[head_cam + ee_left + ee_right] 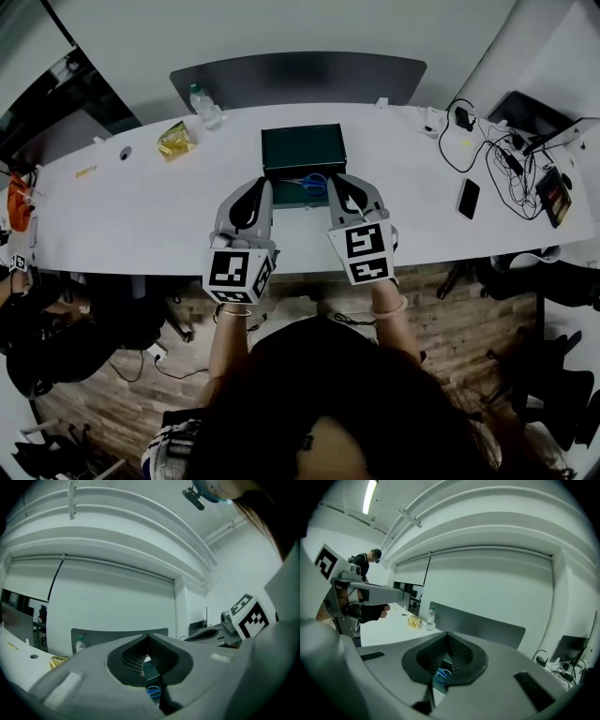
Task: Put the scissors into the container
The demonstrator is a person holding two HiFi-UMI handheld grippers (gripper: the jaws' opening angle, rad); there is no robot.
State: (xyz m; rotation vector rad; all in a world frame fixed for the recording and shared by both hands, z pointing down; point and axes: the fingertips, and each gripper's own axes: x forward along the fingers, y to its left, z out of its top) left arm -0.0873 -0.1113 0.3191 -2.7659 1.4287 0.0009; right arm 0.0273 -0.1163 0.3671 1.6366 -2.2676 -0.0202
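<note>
White table (159,202) carries scissors (309,184) loose between left gripper (265,184) and right gripper (335,180), jaws together.

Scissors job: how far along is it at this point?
Done: nothing visible yet. The scissors lie on the table just in front of the container, seemingly not inside it. In hand: nothing. The left claw and right claw are both shut and empty, flanking the scissors. Left: grip the scissors, lift them, and drop them into the container.

Right tongs (448,635) closed; blue scissors (443,673) visible below, through gap.
</note>
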